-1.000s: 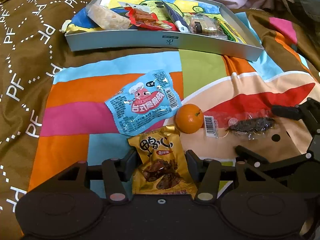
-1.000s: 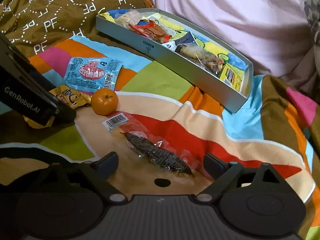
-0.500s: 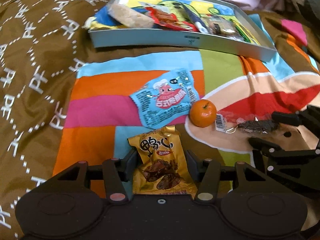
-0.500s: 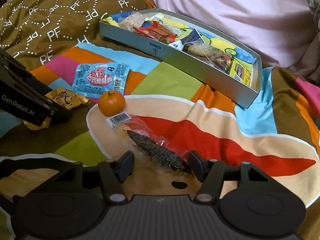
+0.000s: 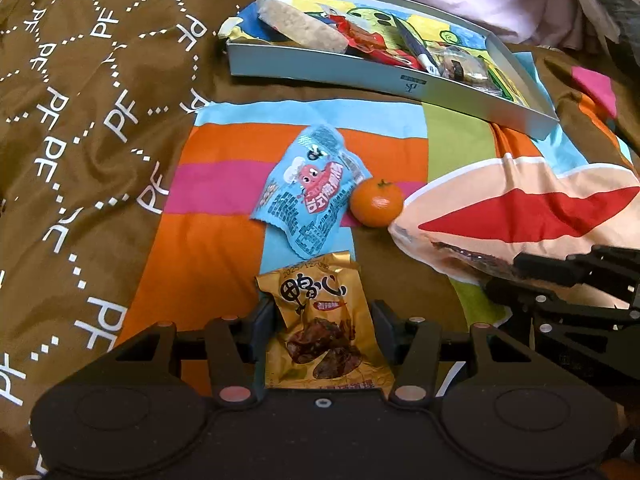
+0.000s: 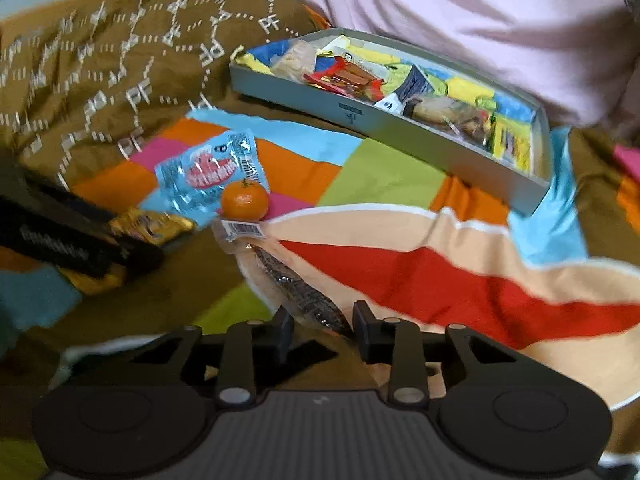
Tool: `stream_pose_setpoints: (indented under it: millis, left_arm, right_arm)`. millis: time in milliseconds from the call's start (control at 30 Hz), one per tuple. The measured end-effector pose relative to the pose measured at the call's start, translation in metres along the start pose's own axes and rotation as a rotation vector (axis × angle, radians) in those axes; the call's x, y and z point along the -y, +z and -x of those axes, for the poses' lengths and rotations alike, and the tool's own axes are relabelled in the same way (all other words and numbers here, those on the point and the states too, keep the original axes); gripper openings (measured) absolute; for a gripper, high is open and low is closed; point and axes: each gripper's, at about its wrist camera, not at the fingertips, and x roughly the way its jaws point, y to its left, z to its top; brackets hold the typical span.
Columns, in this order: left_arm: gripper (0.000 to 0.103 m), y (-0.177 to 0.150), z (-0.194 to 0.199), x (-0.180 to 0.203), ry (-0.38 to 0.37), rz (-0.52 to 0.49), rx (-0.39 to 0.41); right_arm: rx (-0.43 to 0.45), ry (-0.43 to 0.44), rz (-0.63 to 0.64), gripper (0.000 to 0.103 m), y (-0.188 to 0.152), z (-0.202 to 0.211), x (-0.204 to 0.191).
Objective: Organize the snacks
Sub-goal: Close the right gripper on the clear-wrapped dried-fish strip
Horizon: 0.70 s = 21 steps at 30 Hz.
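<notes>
My left gripper [image 5: 322,316] is shut on a golden snack packet [image 5: 320,328] and holds it over the bedspread. My right gripper [image 6: 322,326] is shut on a clear packet with a dark dried snack [image 6: 296,284], which also shows in the left wrist view [image 5: 460,254]. A blue sausage packet [image 5: 312,196] and a mandarin [image 5: 377,202] lie on the bedspread ahead; both show in the right wrist view, packet [image 6: 208,170] and mandarin [image 6: 244,201]. A grey tray [image 5: 360,76] holding several snacks stands at the back.
The colourful patchwork spread [image 5: 520,216] lies over a brown quilt with white PF letters [image 5: 80,100]. A pink sheet [image 6: 440,8] lies behind the tray [image 6: 400,132]. The left gripper's body shows at the left of the right wrist view [image 6: 60,236].
My right gripper has closed on the clear dried-snack packet and lifted its end. My left gripper, still holding the golden packet, has moved left and back from the tray.
</notes>
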Motion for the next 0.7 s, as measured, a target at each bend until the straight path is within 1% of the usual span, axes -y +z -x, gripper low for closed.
stream_pose_setpoints:
  millis: [200,333,400,567,700]
  left_arm:
    - [0.055,-0.002,0.002,-0.004,-0.006,0.010,-0.005]
    - [0.055,-0.003,0.002,-0.004,-0.004,0.007,-0.007]
    - [0.056,-0.003,0.002,-0.004,-0.003,0.006,-0.009]
    - [0.057,-0.003,0.001,-0.002,0.001,0.003,-0.010]
    - [0.056,-0.003,0.000,-0.003,0.001,0.001,-0.011]
  right_arm:
    - [-0.035,0.202,-0.234,0.033,-0.001,0.003,0.018]
    - [-0.026,0.226,-0.293,0.037,0.000,-0.003,0.024]
    - [-0.014,0.200,-0.252,0.039,0.002,-0.006,0.018]
    - [0.021,0.129,-0.095,0.042,0.003,-0.014,-0.005]
    - [0.043,0.089,-0.007,0.045,0.002,-0.016,-0.018]
